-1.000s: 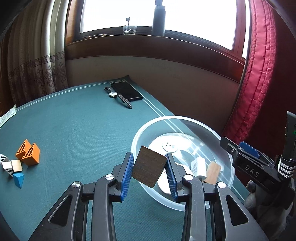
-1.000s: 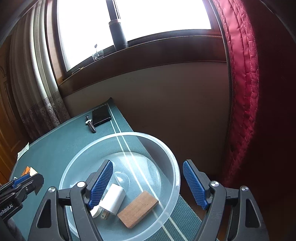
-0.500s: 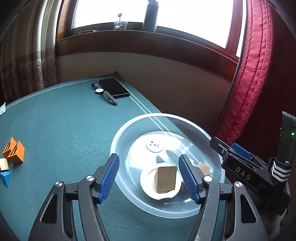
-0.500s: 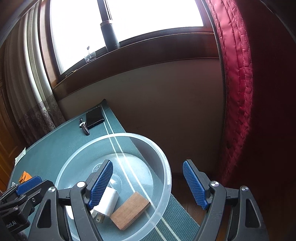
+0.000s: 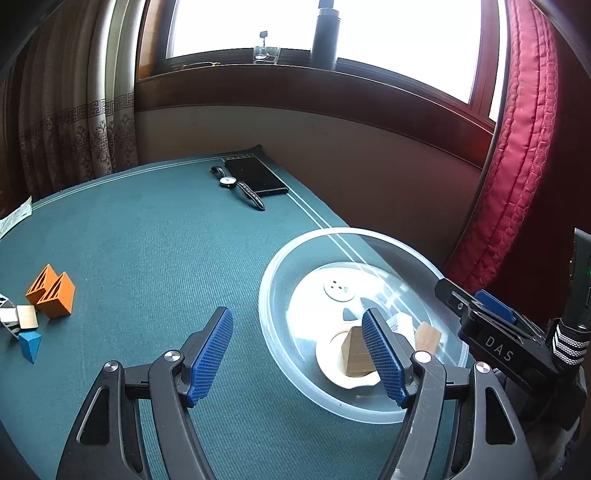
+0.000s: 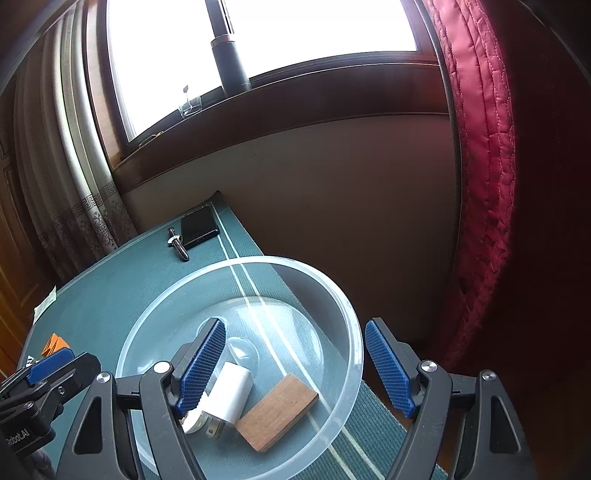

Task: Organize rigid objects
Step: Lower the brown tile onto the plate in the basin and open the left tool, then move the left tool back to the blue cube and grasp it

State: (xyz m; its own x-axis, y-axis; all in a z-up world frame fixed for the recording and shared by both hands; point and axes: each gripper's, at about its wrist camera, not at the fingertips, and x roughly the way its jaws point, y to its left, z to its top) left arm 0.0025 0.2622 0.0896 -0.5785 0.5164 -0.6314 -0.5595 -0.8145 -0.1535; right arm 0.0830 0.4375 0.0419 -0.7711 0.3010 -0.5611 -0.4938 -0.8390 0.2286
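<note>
A clear plastic bowl (image 5: 280,266) sits at the table's right edge and also shows in the right wrist view (image 6: 347,306). In it lie a wooden block (image 5: 354,356), a flat brown wooden piece (image 6: 277,411) and a white plug adapter (image 6: 231,393). My left gripper (image 5: 299,354) is open and empty, above the bowl's left rim. My right gripper (image 6: 293,367) is open and empty over the bowl. Orange blocks (image 5: 50,291), a small tan block (image 5: 27,317) and a blue wedge (image 5: 29,345) lie at the table's left.
A black phone (image 5: 256,175) and a wristwatch (image 5: 236,184) lie at the table's far edge. A red curtain (image 5: 517,147) hangs to the right. A dark bottle (image 5: 325,35) and a glass (image 5: 266,53) stand on the windowsill. A paper slip (image 5: 14,218) lies at far left.
My left gripper opened and dropped the wooden block into the bowl, then drew back to the left. The right gripper stayed open over the bowl.
</note>
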